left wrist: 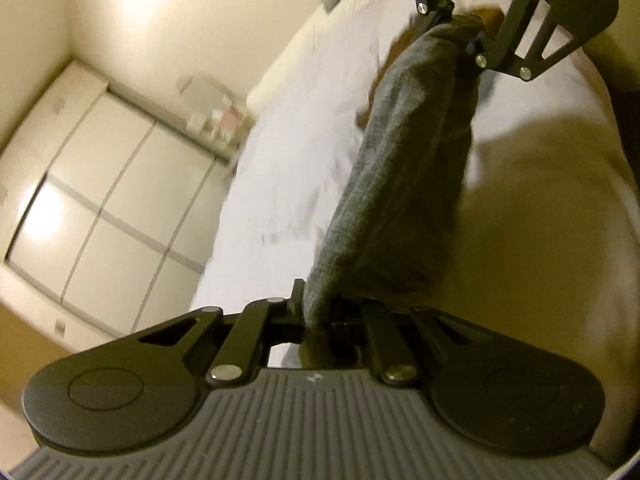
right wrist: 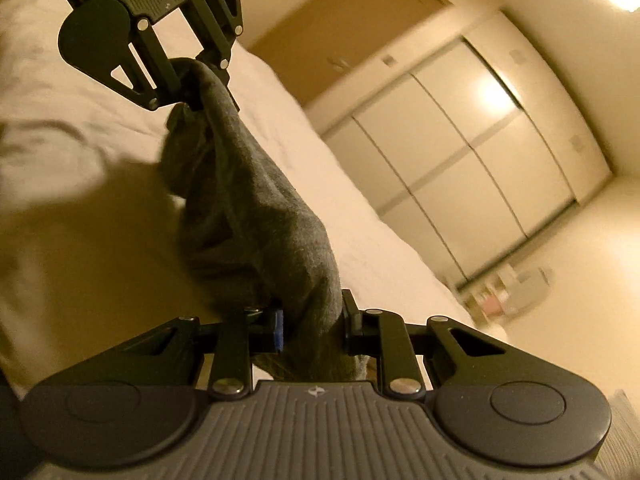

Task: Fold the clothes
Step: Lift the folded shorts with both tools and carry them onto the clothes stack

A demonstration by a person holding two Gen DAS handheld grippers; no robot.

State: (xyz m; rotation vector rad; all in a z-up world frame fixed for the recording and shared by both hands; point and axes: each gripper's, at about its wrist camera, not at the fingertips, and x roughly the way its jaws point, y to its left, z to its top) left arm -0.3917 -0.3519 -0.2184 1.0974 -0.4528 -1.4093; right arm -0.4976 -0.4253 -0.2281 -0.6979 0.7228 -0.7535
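1. The left gripper [left wrist: 316, 320] is closed tight on one end of a dark grey garment [left wrist: 404, 184], the cloth pinched between its two black fingers
2. The right gripper [right wrist: 312, 320] is clamped on the opposite end of the same grey garment [right wrist: 256, 216], with a blue pad showing on one finger
3. The garment hangs stretched between the two grippers, lifted above a bed covered with a white sheet [left wrist: 296, 168], and its middle sags in loose folds
4. In the left view the right gripper [left wrist: 460, 46] appears at the top, holding the far end; in the right view the left gripper [right wrist: 192, 92] appears at top left
5. Pale wardrobe doors [right wrist: 460, 152] stand beyond the bed; small blurred items sit near them
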